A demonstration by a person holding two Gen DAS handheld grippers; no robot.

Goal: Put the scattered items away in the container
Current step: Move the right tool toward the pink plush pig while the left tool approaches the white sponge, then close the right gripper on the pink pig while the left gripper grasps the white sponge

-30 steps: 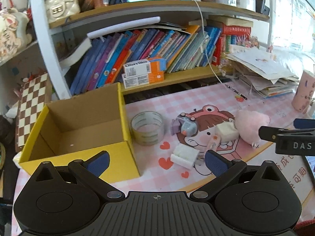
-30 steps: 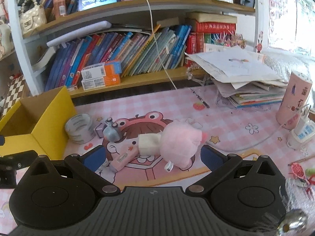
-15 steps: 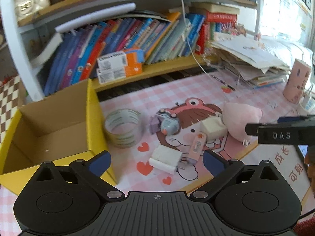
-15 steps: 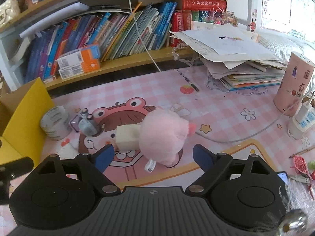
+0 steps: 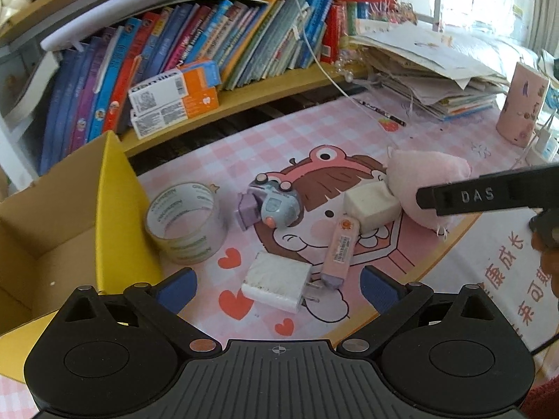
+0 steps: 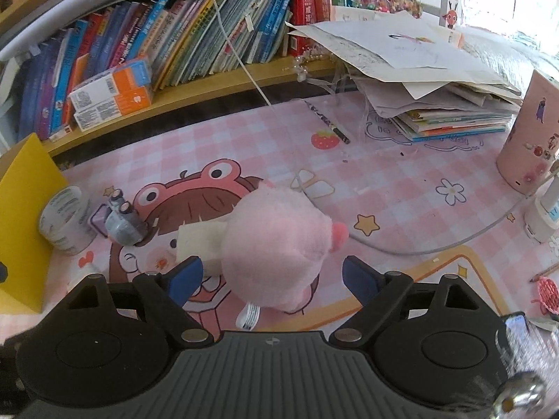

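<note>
A yellow cardboard box (image 5: 115, 209) stands open at the left; its wall shows in the right wrist view (image 6: 24, 230). On the pink mat lie a tape roll (image 5: 185, 223), a grey-purple toy (image 5: 272, 206), a white block (image 5: 370, 206), a pink stick (image 5: 340, 248), a white charger plug (image 5: 276, 281) and a pink plush (image 5: 426, 174). My left gripper (image 5: 277, 288) is open, its fingers either side of the plug. My right gripper (image 6: 272, 277) is open around the pink plush (image 6: 276, 244), also seen as a black bar (image 5: 489, 195).
A bookshelf (image 5: 244, 45) with books and orange boxes (image 5: 174, 97) runs along the back. A paper stack (image 6: 436, 87), a pink cylinder (image 6: 531, 132), a white adapter with cable (image 6: 545, 216) and a pencil (image 6: 326, 122) lie to the right.
Both grippers have moved forward and down. The left one now straddles the charger plug; the right one has closed in over the pink plush. Both stay open.
</note>
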